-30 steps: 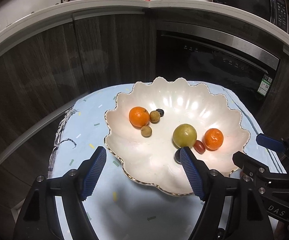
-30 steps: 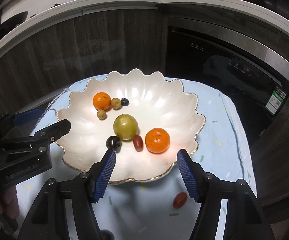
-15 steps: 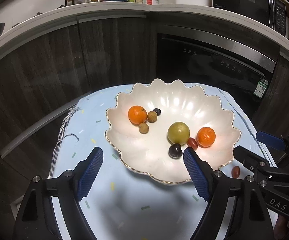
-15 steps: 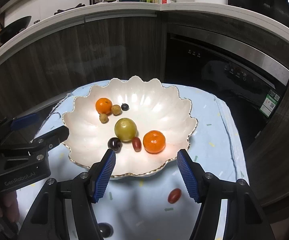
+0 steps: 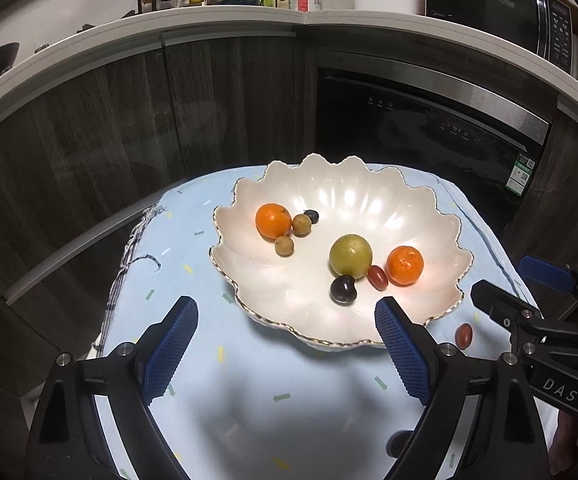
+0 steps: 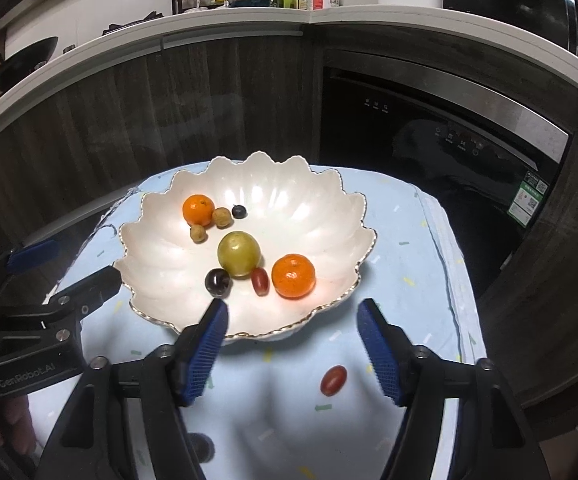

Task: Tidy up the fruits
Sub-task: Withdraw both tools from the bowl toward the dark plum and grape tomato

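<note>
Tongs first: left gripper (image 5: 285, 344), blue ribbed pads on black arms, jaws opening, nothing between them but cloth and the near rim of the bowl. Right gripper (image 6: 293, 346) likewise opening and empty, its left pad over the same rim.

Ahead of both pairs sits the scalloped pearl-white bowl with gilt edge (image 6: 161, 320) on a pale blue cloth with confetti flecks (image 6: 405, 264).

Just below and between the right gripper's pads, a loose oblong red fruit (image 6: 333, 379) lies on the cloth, outside the bowl. Nearer still, half hidden behind the tong arms, a dark round fruit (image 6: 201, 446), also on the cloth.

Count in the bowl:
- orange mandarins: two, far-left one (image 6: 197, 210) and near-right one (image 6: 293, 276)
- large yellow-green round fruit (image 6: 239, 254): one
- small tan round fruits (image 6: 221, 217): two
- dark fruits: two, a larger glossy one (image 6: 217, 282) and a small one (image 6: 239, 211)
- red oblong fruit (image 6: 260, 281): one

Risks, as judged: the loose red fruit is smooth and may roll off the cloth's near edge if nudged. The pads are close to the rim; a careless reach could tip or shove the bowl. The two grippers are near each other and could clash.
</note>
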Demonstrator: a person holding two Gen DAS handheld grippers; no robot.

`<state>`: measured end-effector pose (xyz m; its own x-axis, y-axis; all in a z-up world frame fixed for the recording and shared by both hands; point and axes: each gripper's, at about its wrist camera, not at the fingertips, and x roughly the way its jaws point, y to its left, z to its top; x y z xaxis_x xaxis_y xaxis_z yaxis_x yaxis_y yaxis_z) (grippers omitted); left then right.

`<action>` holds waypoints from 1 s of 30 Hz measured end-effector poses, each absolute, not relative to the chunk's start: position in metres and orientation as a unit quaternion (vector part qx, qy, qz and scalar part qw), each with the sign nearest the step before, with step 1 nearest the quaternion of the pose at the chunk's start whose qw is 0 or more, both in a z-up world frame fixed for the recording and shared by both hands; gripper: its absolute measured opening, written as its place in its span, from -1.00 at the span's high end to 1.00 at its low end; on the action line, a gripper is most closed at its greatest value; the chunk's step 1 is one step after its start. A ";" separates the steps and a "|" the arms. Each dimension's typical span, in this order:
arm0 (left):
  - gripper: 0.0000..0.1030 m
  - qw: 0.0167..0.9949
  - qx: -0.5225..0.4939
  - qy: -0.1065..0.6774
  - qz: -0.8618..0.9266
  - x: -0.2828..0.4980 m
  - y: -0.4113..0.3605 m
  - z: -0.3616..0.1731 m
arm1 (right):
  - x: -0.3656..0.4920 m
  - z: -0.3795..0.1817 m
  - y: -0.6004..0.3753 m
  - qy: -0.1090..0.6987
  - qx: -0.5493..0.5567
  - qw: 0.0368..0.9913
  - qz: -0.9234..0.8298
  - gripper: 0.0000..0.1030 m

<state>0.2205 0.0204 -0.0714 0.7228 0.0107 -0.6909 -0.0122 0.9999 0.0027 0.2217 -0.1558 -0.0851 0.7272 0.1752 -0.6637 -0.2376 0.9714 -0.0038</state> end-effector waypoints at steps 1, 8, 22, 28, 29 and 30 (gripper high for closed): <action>-0.76 0.928 -0.002 0.373 0.007 0.220 0.020 -0.072 | 0.221 -0.085 -0.157 0.351 -0.044 0.929 0.110 -0.39; -0.83 0.927 -0.016 0.375 0.017 0.210 0.012 -0.076 | 0.216 -0.084 -0.164 0.345 -0.053 0.931 0.110 -0.39; -0.85 0.930 -0.025 0.367 0.027 0.189 -0.007 -0.082 | 0.203 -0.089 -0.182 0.327 -0.079 0.934 0.117 -0.39; -0.85 0.930 -0.021 0.364 0.051 0.177 -0.014 -0.084 | 0.202 -0.094 -0.188 0.322 -0.083 0.934 0.129 -0.39; -0.85 0.930 -0.021 0.364 0.053 0.176 -0.015 -0.085 | 0.203 -0.095 -0.189 0.322 -0.083 0.934 0.133 -0.39; -0.85 0.929 -0.023 0.365 0.051 0.174 -0.017 -0.086 | 0.204 -0.096 -0.191 0.323 -0.082 0.933 0.136 -0.39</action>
